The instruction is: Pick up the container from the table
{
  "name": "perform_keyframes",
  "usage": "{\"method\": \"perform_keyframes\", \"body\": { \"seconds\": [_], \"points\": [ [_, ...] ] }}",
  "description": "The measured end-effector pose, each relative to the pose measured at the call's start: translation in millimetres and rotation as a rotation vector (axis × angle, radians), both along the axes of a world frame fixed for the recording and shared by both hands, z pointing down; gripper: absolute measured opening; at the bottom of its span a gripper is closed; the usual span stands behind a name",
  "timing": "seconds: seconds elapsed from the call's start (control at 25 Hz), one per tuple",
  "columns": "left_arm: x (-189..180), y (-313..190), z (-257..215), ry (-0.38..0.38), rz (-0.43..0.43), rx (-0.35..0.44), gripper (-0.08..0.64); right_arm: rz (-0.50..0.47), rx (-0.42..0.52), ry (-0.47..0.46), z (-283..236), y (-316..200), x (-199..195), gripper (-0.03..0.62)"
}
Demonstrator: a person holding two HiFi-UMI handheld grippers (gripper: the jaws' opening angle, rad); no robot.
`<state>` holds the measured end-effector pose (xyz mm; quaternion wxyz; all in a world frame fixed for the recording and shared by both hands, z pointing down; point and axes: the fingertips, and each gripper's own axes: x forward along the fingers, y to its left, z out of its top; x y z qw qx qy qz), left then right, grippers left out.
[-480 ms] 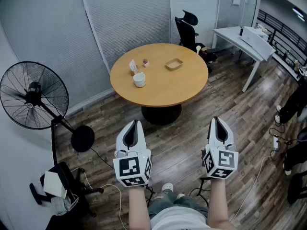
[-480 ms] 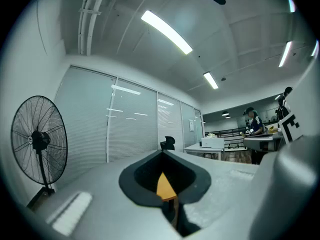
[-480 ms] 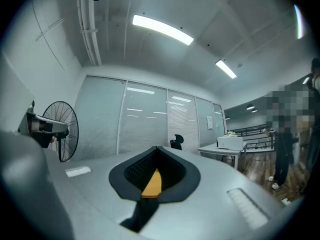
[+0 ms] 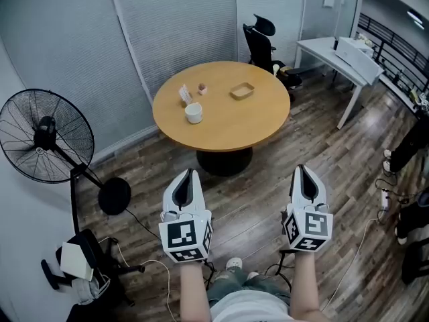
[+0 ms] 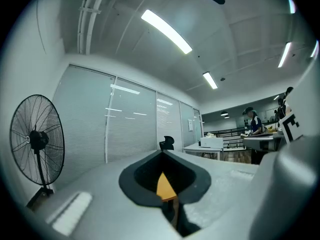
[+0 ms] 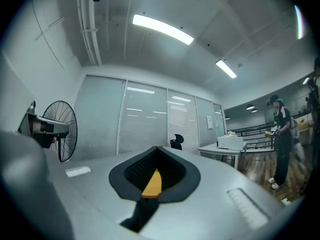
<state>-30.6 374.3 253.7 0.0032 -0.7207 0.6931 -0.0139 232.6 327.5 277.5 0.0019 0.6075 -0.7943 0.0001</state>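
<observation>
A round wooden table [image 4: 248, 123] stands a couple of steps ahead of me. On it are a white cup-like container [image 4: 194, 113], a shallow tan tray [image 4: 242, 90] and two small items [image 4: 185, 94] near the far left rim. My left gripper [image 4: 188, 173] and right gripper [image 4: 301, 169] are held side by side above the floor, well short of the table. Both are shut and empty. In the left gripper view the left gripper [image 5: 162, 153] points towards the table, of which only an orange sliver shows past the jaws. The right gripper [image 6: 157, 149] shows the same.
A standing fan [image 4: 43, 139] with a round base is at the left, with a cable across the floor. An office chair [image 4: 263, 42] stands behind the table and a white desk [image 4: 335, 56] at the right. Bags lie at the lower left. A person [image 6: 280, 134] stands far right.
The head view has shifted very slightly. Both grippers stay where they were, shut.
</observation>
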Motion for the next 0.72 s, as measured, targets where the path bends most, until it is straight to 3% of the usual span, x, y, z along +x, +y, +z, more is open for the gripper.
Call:
{"method": "perform_keyframes", "body": {
  "seconds": [0.32,0.72],
  "points": [
    [-5,-16,2,-0.003,0.019,0.000,0.001,0.007,-0.005,-0.012,4,-14,-7,0.032],
    [-28,-37,14,-0.001,0.037,-0.008,0.001,-0.022,0.007,-0.020,10,-31,-38,0.176]
  ]
}}
